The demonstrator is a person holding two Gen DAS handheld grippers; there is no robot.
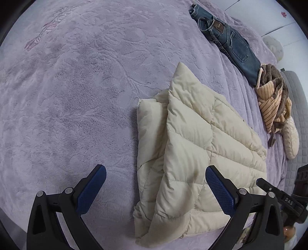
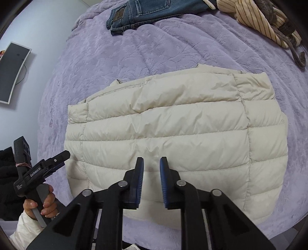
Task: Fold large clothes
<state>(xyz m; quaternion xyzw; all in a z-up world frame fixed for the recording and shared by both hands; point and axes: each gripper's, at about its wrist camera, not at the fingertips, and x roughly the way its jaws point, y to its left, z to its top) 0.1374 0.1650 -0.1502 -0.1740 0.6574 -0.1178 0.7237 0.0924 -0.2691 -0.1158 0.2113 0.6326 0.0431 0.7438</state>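
A cream quilted puffer jacket lies folded into a compact block on the purple bedspread. My left gripper hangs open and wide above the jacket's near left edge, one blue pad over the bedspread and the other over the jacket, holding nothing. My right gripper hovers over the jacket's near middle, its jaws almost together with a narrow gap and nothing between them. The left gripper also shows in the right wrist view, held by a hand beside the jacket's left end.
Folded blue jeans lie at the far side of the bed. A heap of striped tan and brown clothing sits beside them. A dark flat panel stands off the bed to the left.
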